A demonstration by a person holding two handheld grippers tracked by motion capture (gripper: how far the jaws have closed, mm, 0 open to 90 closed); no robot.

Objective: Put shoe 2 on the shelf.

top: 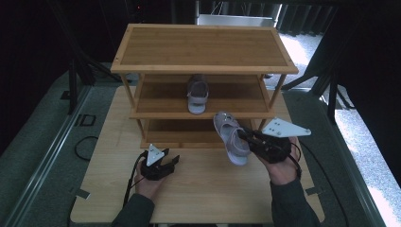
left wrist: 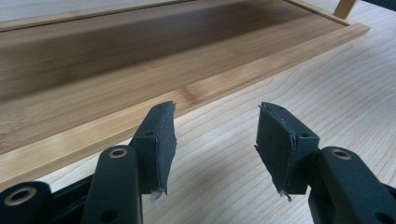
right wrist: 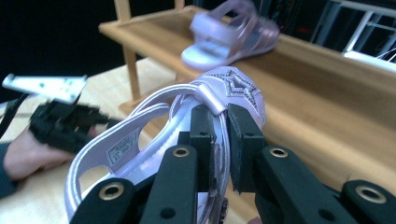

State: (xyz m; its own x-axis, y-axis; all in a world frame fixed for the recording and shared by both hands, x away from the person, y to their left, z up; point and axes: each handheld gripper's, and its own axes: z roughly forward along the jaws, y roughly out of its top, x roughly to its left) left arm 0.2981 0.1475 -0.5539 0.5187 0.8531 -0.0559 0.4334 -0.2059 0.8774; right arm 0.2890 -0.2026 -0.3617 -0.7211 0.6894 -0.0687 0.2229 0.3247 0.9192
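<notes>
A three-tier bamboo shoe rack [top: 203, 68] stands on the wooden table [top: 203, 189]. One lilac sandal [top: 197, 94] [right wrist: 231, 35] lies on the rack's middle shelf. A second lilac sandal [top: 231, 138] [right wrist: 159, 135] hangs in the air in front of the rack, and my right gripper [top: 249, 138] [right wrist: 219, 154] is shut on its strap. My left gripper [top: 171, 160] [left wrist: 212, 140] rests low over the table near the rack's bottom shelf [left wrist: 140, 88], open, with nothing between its fingers. The right gripper view also shows the left gripper [right wrist: 65, 123] farther off.
The rack's top shelf [top: 203, 45] is bare. Dark stands and cables surround the table, and a black cable [top: 82, 146] loops off the table's left edge. Bare tabletop lies between the two hands.
</notes>
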